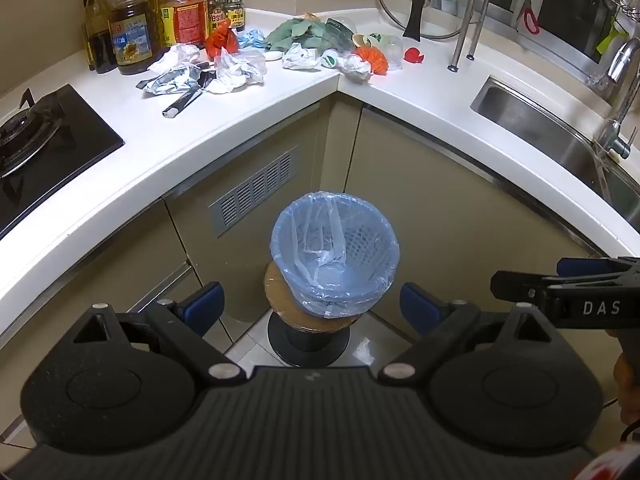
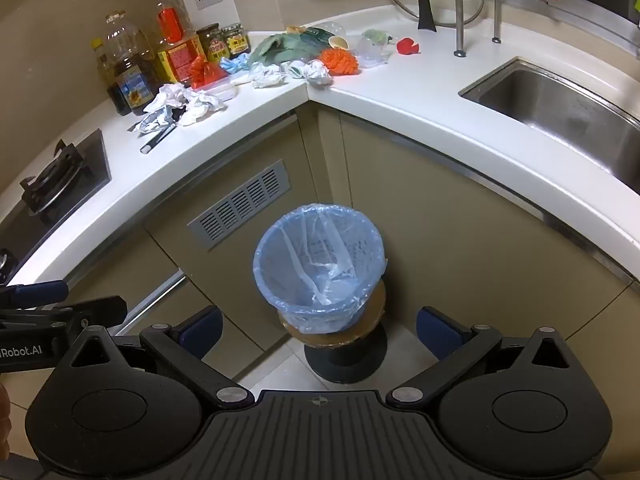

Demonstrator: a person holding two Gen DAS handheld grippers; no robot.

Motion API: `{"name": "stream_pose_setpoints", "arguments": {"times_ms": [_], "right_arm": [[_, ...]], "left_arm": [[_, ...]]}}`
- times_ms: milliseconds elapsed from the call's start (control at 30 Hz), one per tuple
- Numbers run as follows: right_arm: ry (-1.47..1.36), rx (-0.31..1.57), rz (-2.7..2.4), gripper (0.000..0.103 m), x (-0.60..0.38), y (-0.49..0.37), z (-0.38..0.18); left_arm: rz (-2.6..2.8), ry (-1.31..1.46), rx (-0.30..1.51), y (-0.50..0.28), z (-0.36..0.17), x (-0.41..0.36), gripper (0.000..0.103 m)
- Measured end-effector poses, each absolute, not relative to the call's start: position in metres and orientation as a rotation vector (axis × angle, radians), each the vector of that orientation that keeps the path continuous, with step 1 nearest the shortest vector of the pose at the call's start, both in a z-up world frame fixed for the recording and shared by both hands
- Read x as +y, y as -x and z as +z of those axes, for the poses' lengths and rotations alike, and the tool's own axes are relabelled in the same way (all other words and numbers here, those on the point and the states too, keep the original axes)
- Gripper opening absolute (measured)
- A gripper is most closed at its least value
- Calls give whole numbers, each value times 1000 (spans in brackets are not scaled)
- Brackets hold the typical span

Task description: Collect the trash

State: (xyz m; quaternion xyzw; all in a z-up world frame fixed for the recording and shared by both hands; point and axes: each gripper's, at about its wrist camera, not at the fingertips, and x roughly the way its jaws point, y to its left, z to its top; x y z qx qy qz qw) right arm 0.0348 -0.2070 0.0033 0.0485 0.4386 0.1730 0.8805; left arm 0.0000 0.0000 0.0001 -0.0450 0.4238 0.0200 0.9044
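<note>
The white counter [image 1: 248, 128] was the largest thing before me; it bent around the corner of the kitchen, with beige cabinet doors [image 1: 440, 208] under it. At the right end the steel sink [image 2: 560, 108] was set into it, and at the left end the black gas stove [image 1: 44, 136].

Below the corner, on the floor, stood a small stool [image 1: 308, 320] with a round brown seat, and on this seat stood the blue trash basket [image 1: 335, 248], lined with a thin clear bag. I saw only the bag inside it.

My left gripper [image 1: 310, 304] was low, in front of the basket, and its two blue pads [image 1: 206, 300] were far apart with nothing between them. My right gripper [image 2: 318, 328] was beside it in the same way, wide apart, with nothing between its pads, touching nothing. Both pointed down toward the basket.

The trash was all on the counter, in the far corner, well apart from the basket. There was a heap of green leaves [image 1: 300, 34], several balls of crumpled white paper [image 1: 236, 70], a silver foil wrapper [image 1: 172, 80], a red plastic bag [image 1: 220, 40], an orange crumpled piece [image 1: 374, 58] and a small red scrap [image 1: 414, 55]. A black lighter stick [image 1: 182, 102] lay near the foil. Behind the trash, on the left, stood oil bottles [image 1: 130, 24] and two jars [image 1: 226, 10].
</note>
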Motion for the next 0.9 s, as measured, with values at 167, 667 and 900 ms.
{"name": "stream_pose_setpoints", "arguments": {"times_ms": [167, 667, 900], "right_arm": [[-96, 915, 356, 103, -207, -34, 3], [-98, 909, 355, 103, -210, -33, 5], [-100, 907, 355, 103, -211, -32, 5]], "left_arm": [[36, 101, 876, 0, 0, 0, 94], [35, 97, 869, 0, 0, 1, 94], [36, 96, 869, -1, 2, -1, 94]]}}
